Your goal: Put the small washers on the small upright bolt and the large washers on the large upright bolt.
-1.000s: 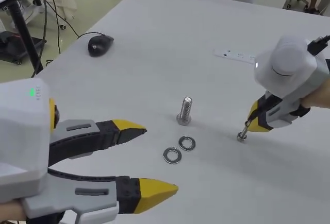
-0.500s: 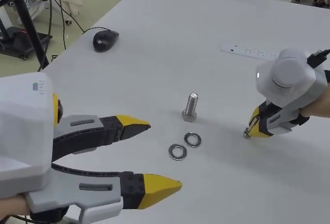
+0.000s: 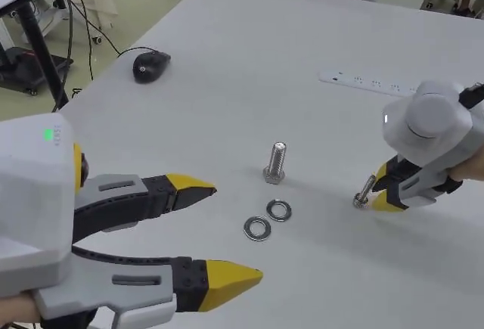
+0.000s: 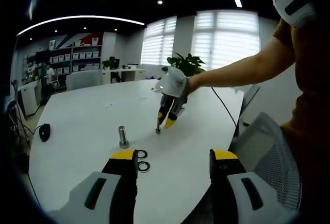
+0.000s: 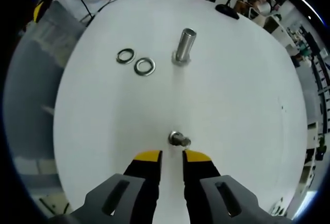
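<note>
The left gripper (image 3: 237,231) fills the lower left of the head view, its yellow-tipped jaws spread wide with nothing between them. In the upper left of that frame a black computer mouse (image 3: 150,64) lies on the white table (image 3: 249,57).

Near the frame's centre two steel washers lie flat and close together, the lower washer (image 3: 257,228) left of and below the upper washer (image 3: 279,209). Just above them the large bolt (image 3: 276,164) stands upright on its head.

A white power strip (image 3: 370,83) lies in the upper right. Below it the small bolt (image 3: 363,193) leans on the table at the tips of the right gripper (image 3: 380,190). In the right gripper view the jaws stand narrowly apart, with that bolt just ahead of the gap. Whether a tip touches it is hard to tell.
</note>
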The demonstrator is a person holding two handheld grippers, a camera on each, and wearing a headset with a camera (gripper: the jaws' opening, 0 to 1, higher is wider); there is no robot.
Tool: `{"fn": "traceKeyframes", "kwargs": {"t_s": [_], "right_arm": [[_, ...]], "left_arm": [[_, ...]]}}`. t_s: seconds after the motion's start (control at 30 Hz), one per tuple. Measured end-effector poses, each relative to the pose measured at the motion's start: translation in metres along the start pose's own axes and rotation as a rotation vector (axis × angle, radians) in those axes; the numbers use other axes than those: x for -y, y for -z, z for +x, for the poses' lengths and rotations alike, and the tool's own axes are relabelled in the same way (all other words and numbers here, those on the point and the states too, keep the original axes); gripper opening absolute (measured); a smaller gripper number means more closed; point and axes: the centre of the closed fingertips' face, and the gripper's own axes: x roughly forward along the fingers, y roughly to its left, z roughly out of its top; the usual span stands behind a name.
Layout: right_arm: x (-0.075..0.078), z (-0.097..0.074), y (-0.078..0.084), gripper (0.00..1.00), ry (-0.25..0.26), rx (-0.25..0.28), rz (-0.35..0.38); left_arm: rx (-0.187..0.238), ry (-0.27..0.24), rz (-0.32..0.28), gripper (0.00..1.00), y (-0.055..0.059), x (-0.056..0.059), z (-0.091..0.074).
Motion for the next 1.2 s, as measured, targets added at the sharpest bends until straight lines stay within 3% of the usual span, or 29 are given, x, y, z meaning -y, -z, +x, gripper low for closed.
{"fn": "traceKeyframes", "kwargs": {"t_s": [0.17, 0.27, 0.57, 0.7, 1.0, 1.2], "right_arm": [[-0.021, -0.007, -0.004, 0.16, -0.019, 0.007, 0.001], [-0.033, -0.009, -0.015, 0.16, -0.036, 0.052, 0.018], [-0.052, 0.001, -0.050, 0.16, -0.071, 0.064, -0.053], [-0.052, 0.009, -0.069, 0.16, -0.088, 0.075, -0.086], [-0.036, 0.027, -0.102, 0.18, -0.118, 0.060, -0.152], [-0.029, 0.039, -0.120, 0.25, -0.130, 0.063, -0.200]], "left_arm": [[-0.005, 0.005, 0.014, 0.55, 0.000, 0.005, -0.002], [-0.010, 0.008, 0.027, 0.55, 0.001, 0.009, -0.004], [-0.004, 0.005, 0.051, 0.55, -0.004, 0.012, -0.010], [-0.005, 0.002, 0.054, 0.55, -0.005, 0.011, -0.011], [0.000, 0.000, 0.052, 0.55, -0.006, 0.010, -0.013], [0.001, -0.016, 0.044, 0.55, -0.004, 0.001, -0.016]]}}
